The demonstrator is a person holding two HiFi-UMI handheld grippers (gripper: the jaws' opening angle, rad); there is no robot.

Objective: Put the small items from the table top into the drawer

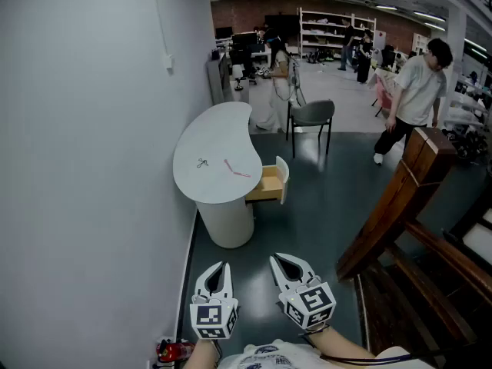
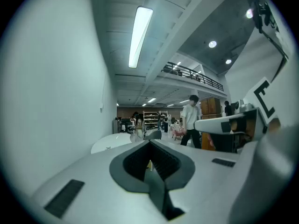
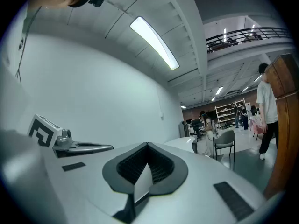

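Note:
A white kidney-shaped table [image 1: 219,137] stands against the left wall, some way ahead of both grippers. On its top lie a small dark item [image 1: 202,163] and a thin pink strip [image 1: 236,168]. A wooden drawer [image 1: 268,184] stands pulled open on the table's right side. My left gripper [image 1: 222,267] and right gripper [image 1: 286,260] hover side by side over the dark floor, pointing toward the table. Both have their jaws together with nothing between them. The left gripper view shows the table [image 2: 110,143] far off past its shut jaws.
A grey chair [image 1: 311,115] stands behind the table. A person in a white shirt [image 1: 415,91] walks at the right, and others stand further back. A slanted wooden structure [image 1: 400,198] rises at the right. A red object [image 1: 175,350] lies on the floor at my feet.

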